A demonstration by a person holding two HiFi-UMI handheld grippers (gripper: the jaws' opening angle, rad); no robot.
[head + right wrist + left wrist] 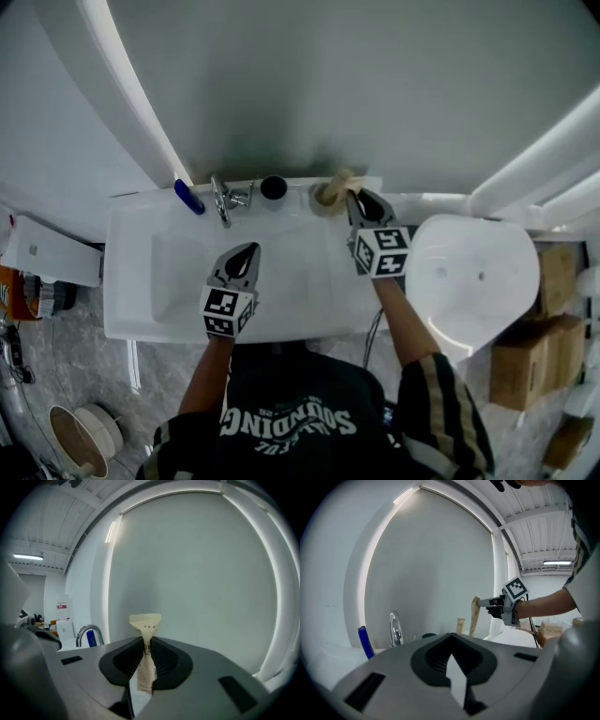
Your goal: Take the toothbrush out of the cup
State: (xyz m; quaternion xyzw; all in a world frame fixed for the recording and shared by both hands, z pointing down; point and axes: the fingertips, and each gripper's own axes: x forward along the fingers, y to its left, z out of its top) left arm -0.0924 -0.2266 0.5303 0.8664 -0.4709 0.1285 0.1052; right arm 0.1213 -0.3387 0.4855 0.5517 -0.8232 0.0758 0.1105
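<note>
**Q:** Where is the toothbrush [145,623]?
**A:** In its cream paper wrap, pinched in the jaws of the right gripper [352,199]. It sits over the cup [325,195] at the back edge of the sink [131,291]. Whether its foot has cleared the cup can't be told.
**Q:** And the left gripper [246,253]?
**A:** Closed on nothing, above the sink.
**Q:** How will it handle?
**A:** Probably light, and stiff inside. The wrap looks slick and crushable, so a firm mid-shaft hold suits best.
</note>
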